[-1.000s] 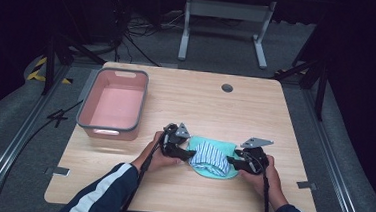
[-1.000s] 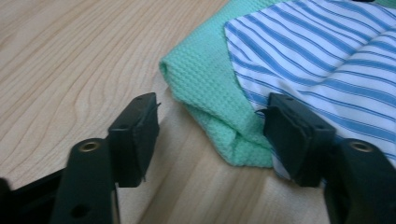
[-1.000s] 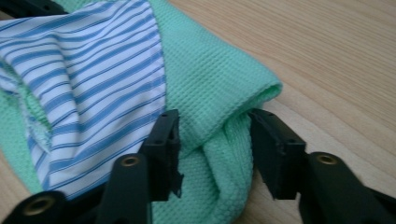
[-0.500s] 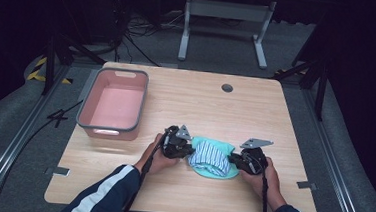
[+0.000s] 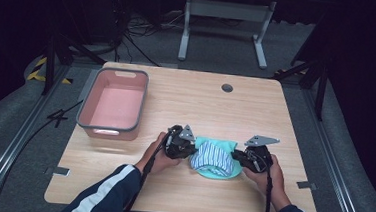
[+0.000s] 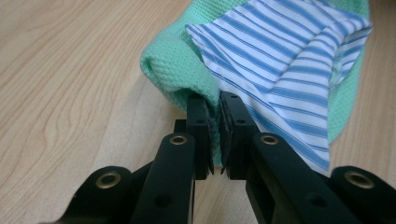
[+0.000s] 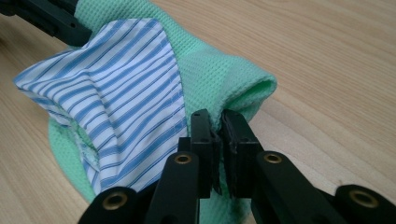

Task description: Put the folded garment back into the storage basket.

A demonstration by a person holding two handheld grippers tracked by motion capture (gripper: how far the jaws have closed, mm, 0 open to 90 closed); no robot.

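Lying near the middle of the near half of the pale wooden tabletop (image 5: 186, 101), a mint-green waffle-knit cloth (image 5: 221, 169) is seen with a blue-and-white striped woven cloth (image 5: 211, 156) resting on top of it. The green cloth is bunched upward at both its left and right edges, where it is gripped. The left tool (image 5: 187, 151) is placed at the left edge of the pile, and in the left gripper view its two black jaws are pressed together on a fold of the mint-green cloth (image 6: 182, 74), with the striped cloth (image 6: 285, 60) draped just beside that fold and reaching down to the jaw on that side. The right tool (image 5: 242, 159) is placed at the right edge of the pile; in the right gripper view its jaws are likewise clamped on a raised fold of the green cloth (image 7: 224, 79), the striped cloth (image 7: 116, 88) lying to the left of the clamp. Both pairs of jaws have just been closing, and fabric is caught between each pair. Each tool is held by a hand, with dark sleeves entering from the near edge. A pink rectangular plastic tub with a grey rim (image 5: 86, 110) is set on the far-left part of the tabletop, well apart from the cloths. A small round dark grommet (image 5: 227, 87) is set in the tabletop near its far edge.
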